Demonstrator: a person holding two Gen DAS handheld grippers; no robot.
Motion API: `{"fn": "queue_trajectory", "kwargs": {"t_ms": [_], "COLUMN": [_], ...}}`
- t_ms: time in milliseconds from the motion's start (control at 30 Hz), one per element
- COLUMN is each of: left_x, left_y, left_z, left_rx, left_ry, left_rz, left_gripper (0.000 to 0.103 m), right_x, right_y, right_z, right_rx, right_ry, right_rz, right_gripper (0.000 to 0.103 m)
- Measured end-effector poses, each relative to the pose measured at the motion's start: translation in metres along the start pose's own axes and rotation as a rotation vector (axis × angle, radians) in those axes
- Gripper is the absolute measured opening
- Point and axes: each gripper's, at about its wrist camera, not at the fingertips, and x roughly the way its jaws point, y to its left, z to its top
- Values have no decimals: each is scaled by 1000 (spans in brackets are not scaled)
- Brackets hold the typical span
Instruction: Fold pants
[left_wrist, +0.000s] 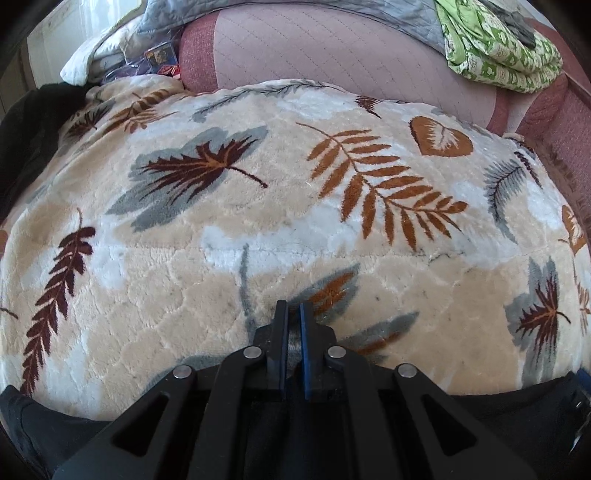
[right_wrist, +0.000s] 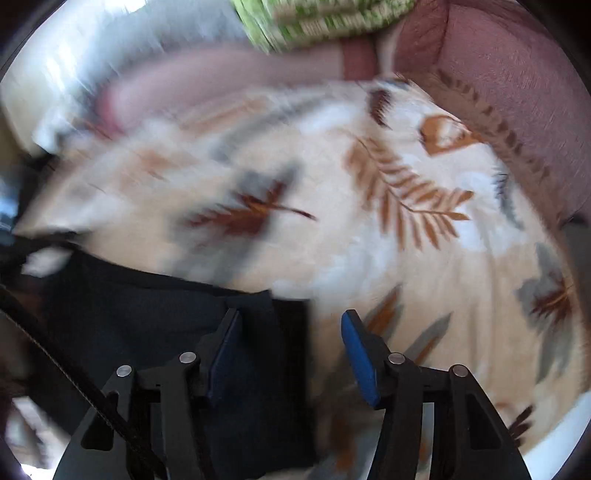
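Sofa: a pink quilted sofa (left_wrist: 332, 48) backs the whole scene, its darker arm on the right.
Blanket: a plush leaf-print blanket (left_wrist: 258, 206) covers the seat and serves as the work surface.
Side heap: a green patterned cloth (left_wrist: 495, 55) lies folded on the backrest, well apart from the work.
Pants: dark pants (right_wrist: 147, 325) lie at the near edge of the blanket. In the right wrist view they fill the lower left as a flat dark block with a straight far edge and a squared corner. In the left wrist view only dark strips show at the bottom corners, under the tool.
Progress: judging from that tidy rectangular outline, at least one fold looks done; how many remain I cannot say, because the right view is smeared by motion and most of the garment is hidden.
Left gripper (left_wrist: 294, 308): fingers nearly together with a slim gap, nothing visibly pinched; it hovers over bare blanket just beyond the pants.
Right gripper (right_wrist: 290, 317): jaws spread wide and empty. Its left finger sits over the dark cloth, its right finger over the blanket, so it straddles the corner of the pants.
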Motion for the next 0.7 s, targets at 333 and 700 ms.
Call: {"fn": "queue_trajectory", "kwargs": {"t_ms": [333,700], "left_x": [-85,-138], "left_y": [-52,-196], "left_z": [2,-19], "left_rx": [9,256], "left_ry": [-182,-130], "left_rz": [-37,-199], "left_gripper": [65,66], "right_x": [-98,-76], "right_y": [-75,-117], "right_z": [-51,-94], "right_rx": [215,400], "right_ry": [-273,-214], "right_rz": [-100,87], "right_gripper": [74,73]}}
